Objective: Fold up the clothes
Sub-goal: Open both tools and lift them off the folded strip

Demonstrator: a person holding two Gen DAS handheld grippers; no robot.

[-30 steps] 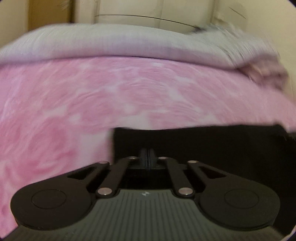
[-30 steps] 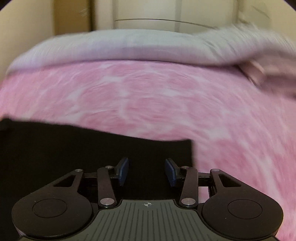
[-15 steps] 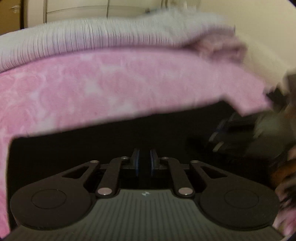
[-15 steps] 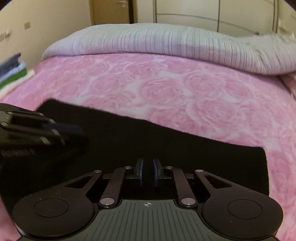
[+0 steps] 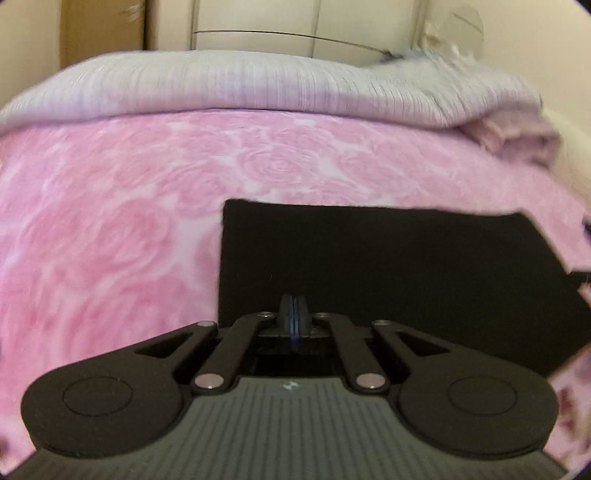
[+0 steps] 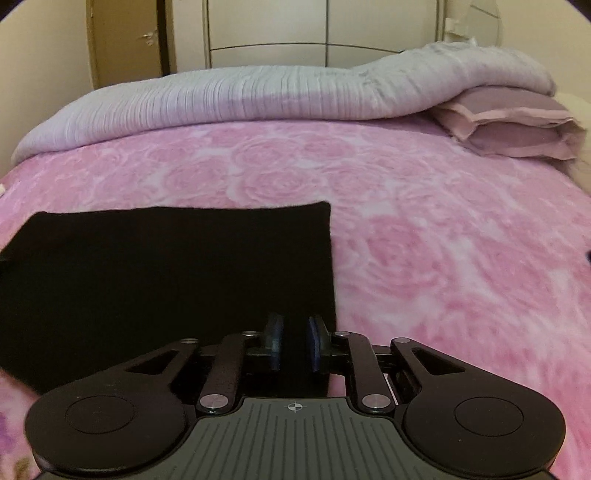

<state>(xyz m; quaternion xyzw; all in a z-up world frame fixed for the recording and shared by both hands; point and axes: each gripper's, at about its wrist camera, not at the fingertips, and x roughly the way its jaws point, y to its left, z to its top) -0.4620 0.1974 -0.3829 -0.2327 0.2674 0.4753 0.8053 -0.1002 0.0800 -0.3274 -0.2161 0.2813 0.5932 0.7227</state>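
Black garment (image 6: 166, 273) lying flat on the pink bedspread (image 6: 443, 229). Left gripper (image 5: 291, 314) pressed together at its near edge, any cloth pinched indiscernible; right gripper (image 6: 293, 341) slightly apart over its corner.

A pink blanket (image 6: 424, 236) with a rose pattern covers the bed. Along its far edge lies a pale lilac ribbed quilt (image 6: 258, 99), bunched higher toward the right. Just right of the quilt, partly under its end, sits a mauve pillow (image 6: 517, 125). Behind the quilt stand cream wardrobe doors (image 6: 266, 29), and left of those a wooden door (image 6: 125, 40) with a handle.
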